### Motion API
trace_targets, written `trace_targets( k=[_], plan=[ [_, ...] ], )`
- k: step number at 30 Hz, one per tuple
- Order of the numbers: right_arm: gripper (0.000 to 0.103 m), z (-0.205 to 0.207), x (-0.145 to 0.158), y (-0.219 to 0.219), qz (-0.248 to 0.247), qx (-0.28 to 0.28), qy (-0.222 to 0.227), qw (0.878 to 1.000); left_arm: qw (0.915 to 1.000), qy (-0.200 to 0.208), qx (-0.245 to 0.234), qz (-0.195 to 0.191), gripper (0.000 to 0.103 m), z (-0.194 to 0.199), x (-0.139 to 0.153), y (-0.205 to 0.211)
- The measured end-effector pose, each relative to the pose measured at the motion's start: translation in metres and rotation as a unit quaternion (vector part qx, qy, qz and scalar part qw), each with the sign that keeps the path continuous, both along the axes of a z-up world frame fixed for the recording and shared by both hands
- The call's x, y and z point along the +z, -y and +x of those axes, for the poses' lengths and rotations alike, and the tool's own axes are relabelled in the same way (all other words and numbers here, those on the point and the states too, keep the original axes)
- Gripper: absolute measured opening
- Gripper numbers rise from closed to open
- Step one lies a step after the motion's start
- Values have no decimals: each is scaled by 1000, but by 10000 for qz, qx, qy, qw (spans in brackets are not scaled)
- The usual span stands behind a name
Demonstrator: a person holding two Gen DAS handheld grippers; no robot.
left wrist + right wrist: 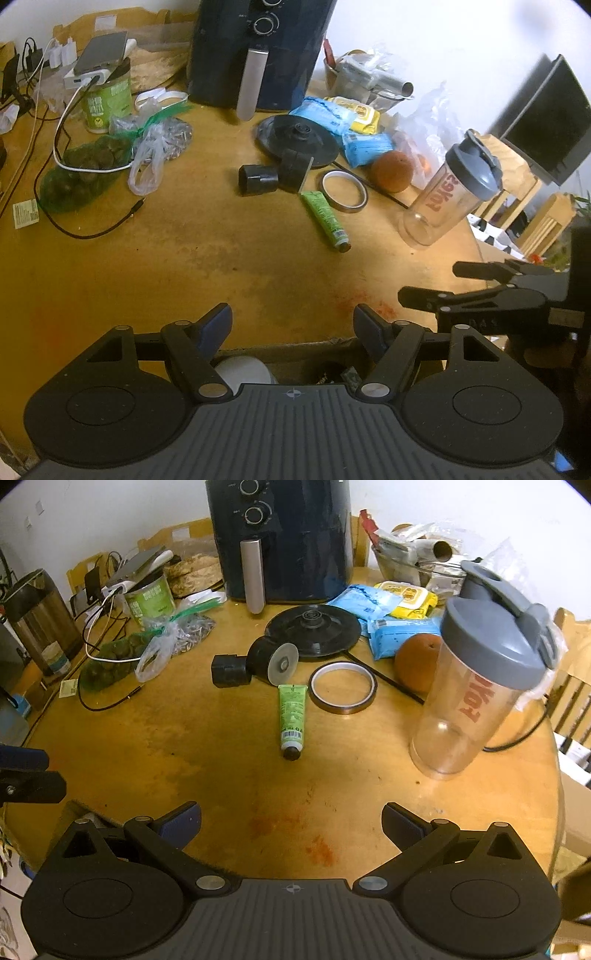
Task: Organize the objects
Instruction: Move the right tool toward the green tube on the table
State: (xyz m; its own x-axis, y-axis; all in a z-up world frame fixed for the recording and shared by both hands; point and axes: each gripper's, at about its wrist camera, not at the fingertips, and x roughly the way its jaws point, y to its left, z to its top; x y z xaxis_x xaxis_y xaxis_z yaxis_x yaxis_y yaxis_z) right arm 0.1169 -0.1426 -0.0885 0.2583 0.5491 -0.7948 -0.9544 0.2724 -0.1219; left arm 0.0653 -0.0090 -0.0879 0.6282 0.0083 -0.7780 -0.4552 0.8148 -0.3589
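Observation:
A green tube (292,718) with a black cap lies mid-table; it also shows in the left wrist view (325,218). Beside it lie a tape ring (342,688), an orange (417,662) and a clear shaker bottle (476,698) with a grey lid. My left gripper (293,326) is open and empty over the table's near edge. My right gripper (291,823) is open and empty above the near table, short of the tube. The right gripper also shows at the right of the left wrist view (443,284).
A dark air fryer (284,539) stands at the back. In front lie a black kettle base (314,629), black cylinders (255,664), blue and yellow packets (388,605), a green can (149,600), bagged items (122,657) and cables (74,166). The table edge (554,775) curves at right.

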Motion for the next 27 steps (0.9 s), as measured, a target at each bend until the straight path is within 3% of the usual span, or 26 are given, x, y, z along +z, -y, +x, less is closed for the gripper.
trace_targets(
  k=[20, 27],
  plan=[
    [102, 36, -28, -74, -96, 585, -231, 9980, 9980, -250, 567, -115, 72, 5, -9, -17],
    [89, 47, -46, -93, -214, 588, -346, 9974, 9959, -282, 825, -234, 72, -5, -11, -21]
  ],
)
